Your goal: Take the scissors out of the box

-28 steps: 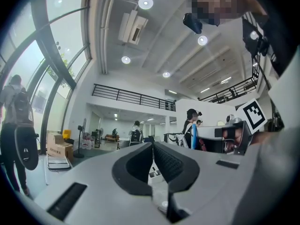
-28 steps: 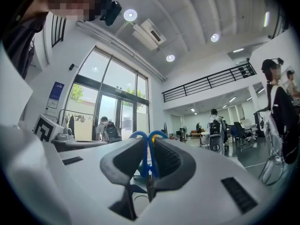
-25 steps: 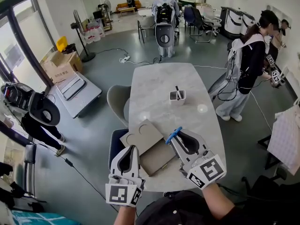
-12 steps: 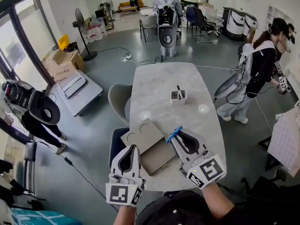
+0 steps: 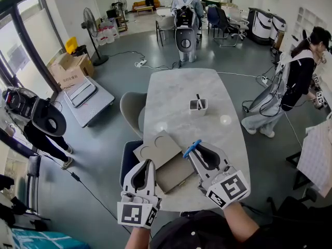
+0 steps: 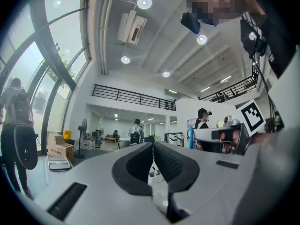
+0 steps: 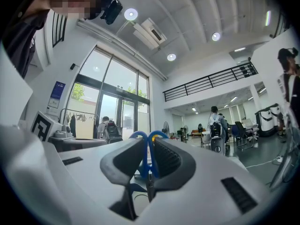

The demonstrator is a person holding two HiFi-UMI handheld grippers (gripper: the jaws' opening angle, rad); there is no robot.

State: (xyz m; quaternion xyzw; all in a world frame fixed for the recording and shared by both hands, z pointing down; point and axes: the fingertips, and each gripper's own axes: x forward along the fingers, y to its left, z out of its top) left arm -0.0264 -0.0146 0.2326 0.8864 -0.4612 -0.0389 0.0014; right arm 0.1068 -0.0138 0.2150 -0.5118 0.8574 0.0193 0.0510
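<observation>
Grey floor runs wide around one long pale counter point(image 5: 179, 90), and from my remote seat I count two hand-held grippers low over its near end.

The left hand-held gripper point(image 5: 147, 163) has its jaws pressed together with nothing between them. It sits at the near-left corner, just beside the box. The right hand-held gripper point(image 5: 195, 153) is pinching one pair of blue scissors point(image 5: 190, 149). Its own view shows the two handle loops standing above the closed jaws. The scissors are held up clear of the box, over its right side.

One flat brown box point(image 5: 174, 176) lies open at the near-left edge of the counter. One flat panel point(image 5: 158, 148) with two round cut-outs lies against its far-left side. That panel's left corner reaches the counter's edge, and I cannot tell whether it overhangs.

One white pen cup point(image 5: 197, 107) stands mid-counter, well apart from the box, and one small round disc point(image 5: 224, 120) lies near the right edge. Bare counter stretches between the box and the cup and beyond to the far end.

One grey chair point(image 5: 129, 110) is tucked at the left edge. Three people stand around the room, none close to the counter.
</observation>
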